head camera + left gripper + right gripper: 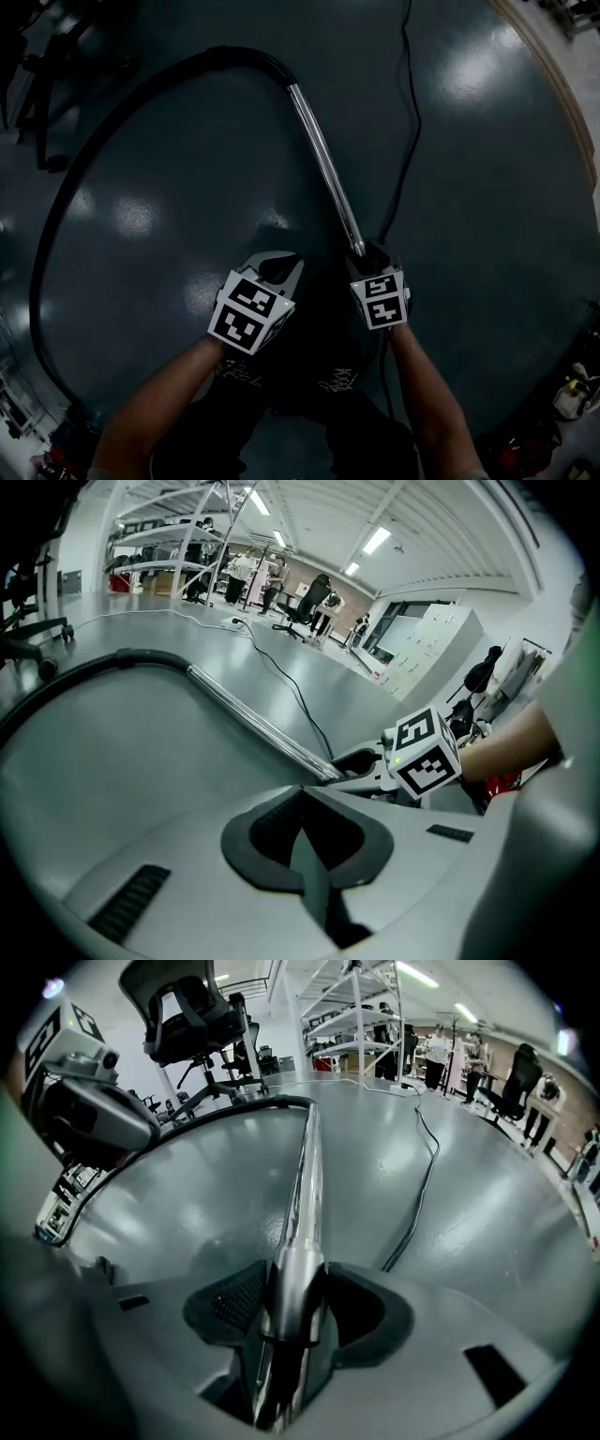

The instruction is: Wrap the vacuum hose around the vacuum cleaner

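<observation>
**Right tool** (296, 1277): released. The jaws stand apart with the near end of the metal tube (302, 1185) between them. The pads sit just beside the tube on either side and are not clamped on it. The tool points steeply down, on the right of the person's bare forearm (431, 394).

**Left tool** (302, 794): clenched, pads together, nothing between them. It is just left of the right tool, near the floor, and touches neither the tube nor the hose.

**Metal tube**: shiny and straight. It runs from the right tool's jaws away to the far left across the floor (187, 169).

**Vacuum hose** (66, 206): black and ribbed, joined to the tube's far end. From there it lies in one wide arc, bending left and then back toward the near left. It is well apart from both tools.

**Power cord** (408, 141): thin and black. It trails from beside the right tool toward the far edge, to the right of the tube.

**Floor**: dark, glossy, with lamp reflections.

**Surroundings**: an office chair (183, 1002) at far left, a white shelving rack (352, 1007) beyond it, and people (253, 574) standing far off.
</observation>
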### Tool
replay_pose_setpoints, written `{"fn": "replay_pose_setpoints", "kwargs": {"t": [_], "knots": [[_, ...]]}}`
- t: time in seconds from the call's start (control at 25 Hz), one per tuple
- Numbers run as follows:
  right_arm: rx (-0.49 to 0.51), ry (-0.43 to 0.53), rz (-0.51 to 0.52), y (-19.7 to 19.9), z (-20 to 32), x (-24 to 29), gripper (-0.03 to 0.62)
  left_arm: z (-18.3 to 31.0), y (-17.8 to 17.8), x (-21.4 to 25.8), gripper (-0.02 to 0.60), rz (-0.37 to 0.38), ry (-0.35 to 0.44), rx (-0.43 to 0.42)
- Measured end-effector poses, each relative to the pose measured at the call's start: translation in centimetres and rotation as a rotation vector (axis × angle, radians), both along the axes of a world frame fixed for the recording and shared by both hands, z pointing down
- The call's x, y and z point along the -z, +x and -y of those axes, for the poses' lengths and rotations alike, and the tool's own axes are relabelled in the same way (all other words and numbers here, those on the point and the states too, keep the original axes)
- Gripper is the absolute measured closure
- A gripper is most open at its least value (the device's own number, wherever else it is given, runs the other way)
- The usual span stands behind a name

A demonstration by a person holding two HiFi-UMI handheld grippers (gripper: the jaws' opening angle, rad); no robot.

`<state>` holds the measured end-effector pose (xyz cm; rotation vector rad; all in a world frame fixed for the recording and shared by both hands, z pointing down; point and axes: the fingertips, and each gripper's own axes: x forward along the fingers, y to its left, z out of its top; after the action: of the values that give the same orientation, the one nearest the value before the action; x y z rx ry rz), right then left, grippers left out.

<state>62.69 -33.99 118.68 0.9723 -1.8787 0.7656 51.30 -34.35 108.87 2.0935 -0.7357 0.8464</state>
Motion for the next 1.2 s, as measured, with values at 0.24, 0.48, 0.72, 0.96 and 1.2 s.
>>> {"fn": "replay_pose_setpoints", "kwargs": {"t": [0.24,0.48,0.72,0.96,1.2], "knots": [[-0.012,-0.066,-0.029,0.0,0.0,-1.2,0.373,0.0,0.5,0.0,0.574,-0.012,-0.015,-0.022],[-0.023,-0.116,-0.043,0.3,0.0,-1.2,0.373,0.5,0.6,-0.2,0.574,-0.033,-0.046,-0.015],[-0.064,-0.154,0.052,-0.7,-0.9,5.1,0.375,1.2,2.4,2.4,0.566,-0.090,-0.134,0.059],[-0.107,-0.197,0.088,-0.6,-2.6,12.3,0.374,1.8,5.7,5.4,0.329,-0.196,-0.288,0.218],[-0.114,-0.265,0.062,0.9,-7.0,17.5,0.375,0.8,7.8,5.8,0.312,-0.229,-0.411,0.380]]}}
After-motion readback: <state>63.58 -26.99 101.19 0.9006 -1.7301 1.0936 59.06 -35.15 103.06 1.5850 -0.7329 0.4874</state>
